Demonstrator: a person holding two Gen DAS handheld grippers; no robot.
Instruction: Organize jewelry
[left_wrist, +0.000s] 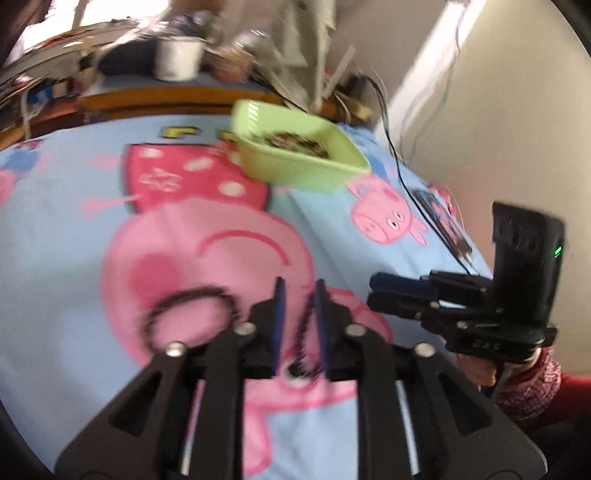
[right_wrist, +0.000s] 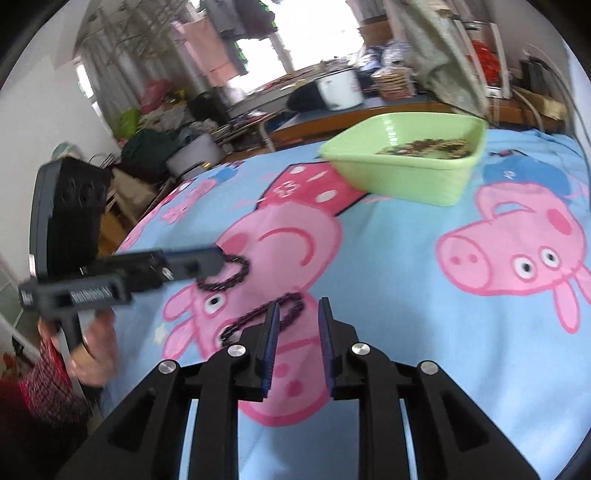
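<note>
We find the long black beaded chain (left_wrist: 192, 293) lying loose on the light blue cartoon-pig blanket (left_wrist: 74, 221), near the person and well apart from the pale green rectangular plastic basin (left_wrist: 295, 170). The basin sits toward the far edge and already holds a heap of brownish, gold-toned jewellery (left_wrist: 291, 142), too blurred to itemise. We judge it to be the collecting bin, set within reach of both tools. The left gripper (left_wrist: 300, 284) points down at the blanket with one strand of the chain running up the slot between its blue pads (left_wrist: 279, 314). The pads stand slightly apart and do not visibly press on the beads, so we record this claw as released. The rest of the chain curls in a loop to its left. The right gripper (right_wrist: 299, 302) carries nothing. The left camera shows its fingers lying together, while its own camera shows only a narrow slot with bare blanket behind, so we record it as clenched and empty. It rests just beside the chain's other bend, which we read as a position to steady or gather the slack. The chain is not yet in the basin. Its length makes snagging or trailing the likely fault when it is lifted.
</note>
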